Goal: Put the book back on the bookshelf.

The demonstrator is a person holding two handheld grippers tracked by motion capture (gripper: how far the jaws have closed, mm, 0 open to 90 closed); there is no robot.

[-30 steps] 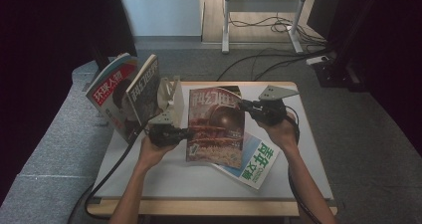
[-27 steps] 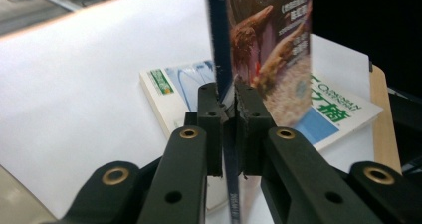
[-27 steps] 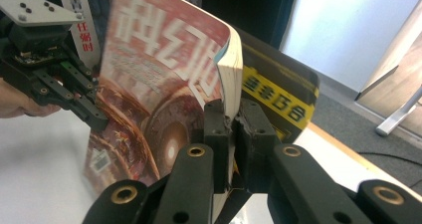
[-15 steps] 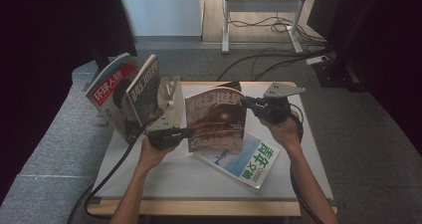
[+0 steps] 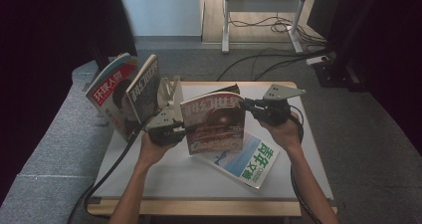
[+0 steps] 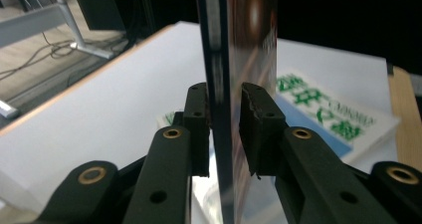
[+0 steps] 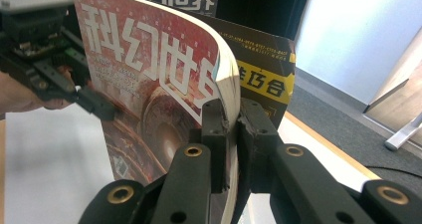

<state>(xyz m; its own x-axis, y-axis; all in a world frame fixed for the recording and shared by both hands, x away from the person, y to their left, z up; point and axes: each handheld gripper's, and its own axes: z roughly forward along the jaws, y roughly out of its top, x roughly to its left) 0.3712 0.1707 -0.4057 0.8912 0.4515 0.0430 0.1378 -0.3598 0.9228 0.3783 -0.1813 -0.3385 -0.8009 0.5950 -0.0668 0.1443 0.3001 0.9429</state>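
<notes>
1. A white-topped table (image 5: 164, 176) with a pale wooden edge stands on grey carpet; cables trail across the floor behind it, near a metal desk frame (image 5: 226, 20).
2. A red magazine (image 5: 215, 124), glossy and thin, stands upright near the table's middle, its cover bowing slightly.
3. The left gripper (image 5: 175, 131) has the magazine's edge between its black jaws; they have just been opening, and in the left gripper view a slight gap shows beside the pads (image 6: 255, 129).
4. The right gripper (image 5: 249, 106) pinches the magazine's top corner, its pads pressed onto the curved pages.
5. A blue-and-green magazine (image 5: 244, 159) lies flat just beside it.
6. More magazines (image 5: 127, 92) lean in a rack (image 5: 171, 89) at the table's left.
</notes>
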